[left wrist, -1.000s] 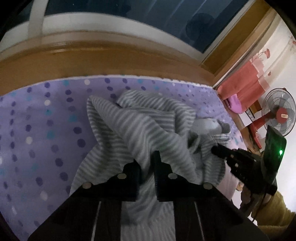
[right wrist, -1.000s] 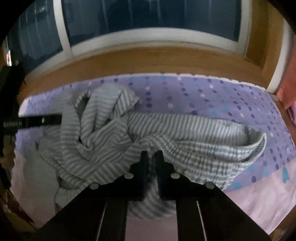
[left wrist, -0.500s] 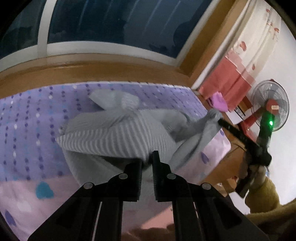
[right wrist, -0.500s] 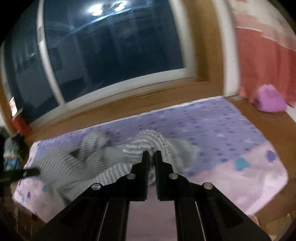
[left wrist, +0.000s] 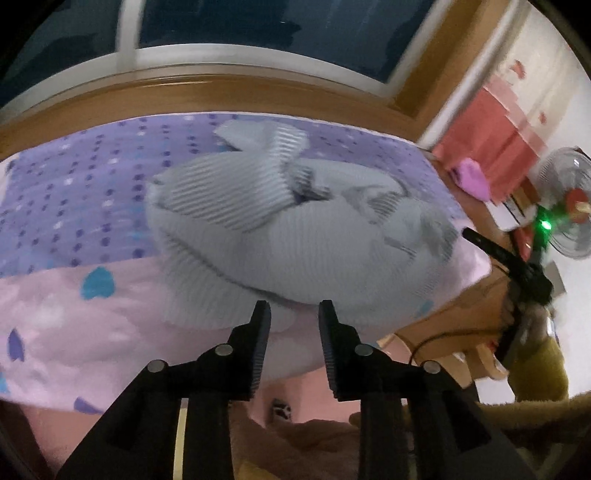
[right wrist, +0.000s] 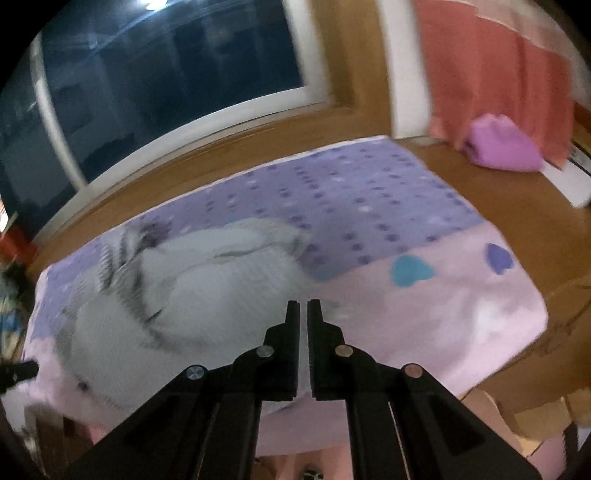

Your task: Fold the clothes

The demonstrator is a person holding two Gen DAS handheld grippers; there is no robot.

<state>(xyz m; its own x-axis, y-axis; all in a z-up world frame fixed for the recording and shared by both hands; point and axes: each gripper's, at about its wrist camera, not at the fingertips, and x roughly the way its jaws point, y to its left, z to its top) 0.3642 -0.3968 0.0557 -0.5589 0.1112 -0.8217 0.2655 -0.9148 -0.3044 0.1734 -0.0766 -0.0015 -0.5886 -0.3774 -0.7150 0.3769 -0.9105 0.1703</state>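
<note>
On the dotted bedspread (left wrist: 74,192) lies the striped garment (left wrist: 295,236) — left gripper (left wrist: 293,314) opening, empty; right gripper (right wrist: 303,310) closed, empty.

Garment (left wrist: 295,236) lies bunched on blanket (left wrist: 74,206), toward its near edge. Window (left wrist: 258,33) behind the blanket. Fan (left wrist: 570,206) right of it, apparently on the floor; blur.

No readable text, label, brand, number or sign anywhere; both views too blurred for lettering.
</note>
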